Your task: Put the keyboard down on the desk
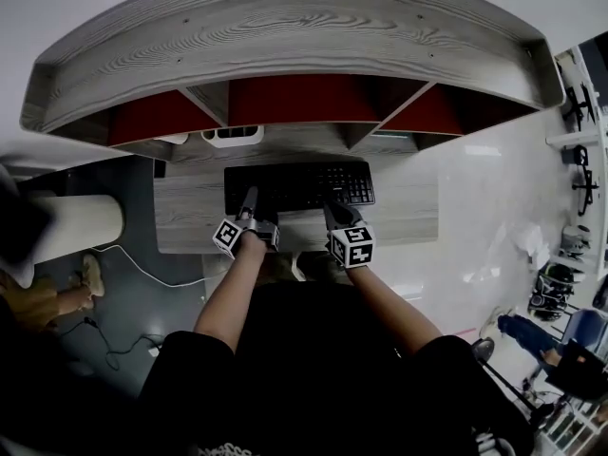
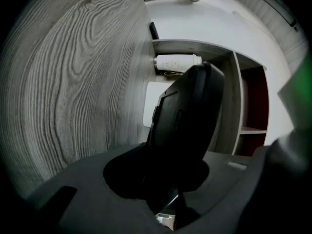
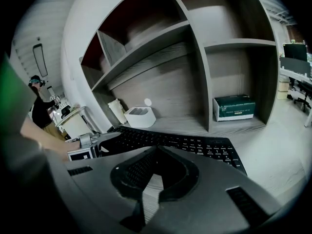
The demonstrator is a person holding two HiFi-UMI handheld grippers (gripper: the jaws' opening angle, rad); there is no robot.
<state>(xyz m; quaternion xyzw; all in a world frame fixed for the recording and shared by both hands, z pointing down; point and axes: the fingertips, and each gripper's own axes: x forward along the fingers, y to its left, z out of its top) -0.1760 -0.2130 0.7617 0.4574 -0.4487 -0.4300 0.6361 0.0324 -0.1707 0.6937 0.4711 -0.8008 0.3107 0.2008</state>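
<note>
A black keyboard (image 1: 299,186) lies lengthwise on the grey wood desk (image 1: 408,218), in front of the shelf unit. My left gripper (image 1: 249,218) is shut on its near left edge. In the left gripper view the keyboard (image 2: 187,116) fills the space between the jaws, seen end-on; I cannot tell whether that end touches the desk (image 2: 73,82). My right gripper (image 1: 334,218) sits at the keyboard's front edge, right of centre. In the right gripper view its jaws (image 3: 153,179) stand a little apart with only bare desk between them, and the keyboard (image 3: 195,143) lies just beyond.
The shelf unit (image 1: 304,36) with red-backed compartments stands behind the keyboard. A white container (image 3: 140,117) and a green box (image 3: 234,107) sit under it, and a white bottle (image 2: 178,62) lies at the back. A person (image 3: 39,106) stands off to the left.
</note>
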